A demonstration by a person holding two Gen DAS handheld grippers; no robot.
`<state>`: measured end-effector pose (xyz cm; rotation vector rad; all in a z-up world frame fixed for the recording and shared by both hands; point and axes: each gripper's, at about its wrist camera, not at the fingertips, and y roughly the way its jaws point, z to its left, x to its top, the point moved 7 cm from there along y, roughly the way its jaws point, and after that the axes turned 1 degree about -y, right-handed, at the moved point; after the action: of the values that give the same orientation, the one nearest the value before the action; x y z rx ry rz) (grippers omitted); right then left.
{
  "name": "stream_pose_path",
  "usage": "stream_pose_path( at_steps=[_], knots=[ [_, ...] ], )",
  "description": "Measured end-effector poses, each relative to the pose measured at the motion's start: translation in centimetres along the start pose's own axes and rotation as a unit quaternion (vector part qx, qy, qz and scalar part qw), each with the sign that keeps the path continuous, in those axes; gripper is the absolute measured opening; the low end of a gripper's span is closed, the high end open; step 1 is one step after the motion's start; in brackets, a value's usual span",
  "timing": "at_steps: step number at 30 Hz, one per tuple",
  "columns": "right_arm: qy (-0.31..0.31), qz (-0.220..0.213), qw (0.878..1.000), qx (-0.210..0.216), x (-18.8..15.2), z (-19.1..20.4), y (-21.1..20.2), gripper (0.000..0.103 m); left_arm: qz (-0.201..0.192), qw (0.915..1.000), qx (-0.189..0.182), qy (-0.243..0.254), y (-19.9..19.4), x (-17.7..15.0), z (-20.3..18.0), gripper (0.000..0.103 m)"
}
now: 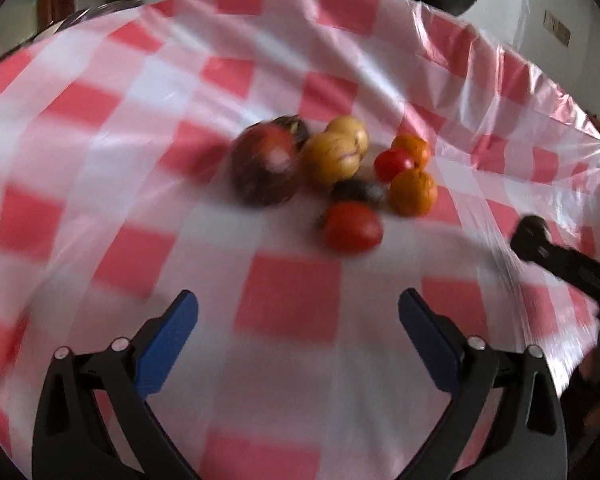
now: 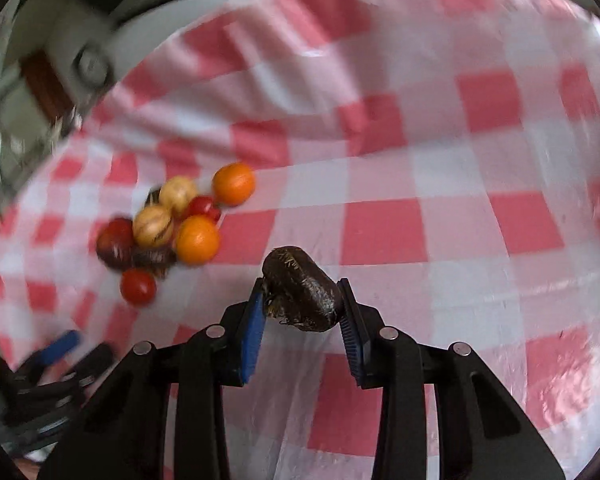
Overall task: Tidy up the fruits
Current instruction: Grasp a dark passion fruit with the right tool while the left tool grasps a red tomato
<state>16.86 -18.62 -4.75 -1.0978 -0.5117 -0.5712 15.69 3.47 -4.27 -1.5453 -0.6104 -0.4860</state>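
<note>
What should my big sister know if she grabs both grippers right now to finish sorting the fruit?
Right gripper: shut on a dark brown fruit, held clear of the pile.
Left gripper: open, nothing between its fingers, pointed toward the pile.
The rest sit bunched on the checked tablecloth: two oranges, two red tomatoes, two yellow striped fruits, a big dark red fruit and some dark ones.
Done: one fruit picked.
Left: place it, then sort the pile.

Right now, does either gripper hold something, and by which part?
The right gripper holds a dark fruit by its two sides. The left gripper holds nothing.
</note>
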Motion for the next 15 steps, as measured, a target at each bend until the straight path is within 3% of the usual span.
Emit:
stream_pose_path(
  at_steps=[2,4,8,15],
  knots=[
    [-0.011,0.000,1.000,0.005,-0.1,0.4,0.2,0.036,0.015,0.9998,-0.012,0.008,1.7,1.2,-1.4,0.087],
    [-0.034,-0.005,0.999,0.007,-0.2,1.2,0.1,0.036,0.029,0.9995,-0.005,0.015,3.3,1.9,-2.2,0.071],
    [-0.034,-0.003,0.999,0.020,-0.3,1.3,0.1,0.036,0.021,0.9992,0.018,0.028,3.6,2.7,-2.7,0.044],
    [-0.030,-0.006,0.999,0.029,-0.2,1.2,-0.1,0.036,-0.005,0.9999,0.013,-0.010,0.4,1.1,-1.5,0.043]
  ],
)
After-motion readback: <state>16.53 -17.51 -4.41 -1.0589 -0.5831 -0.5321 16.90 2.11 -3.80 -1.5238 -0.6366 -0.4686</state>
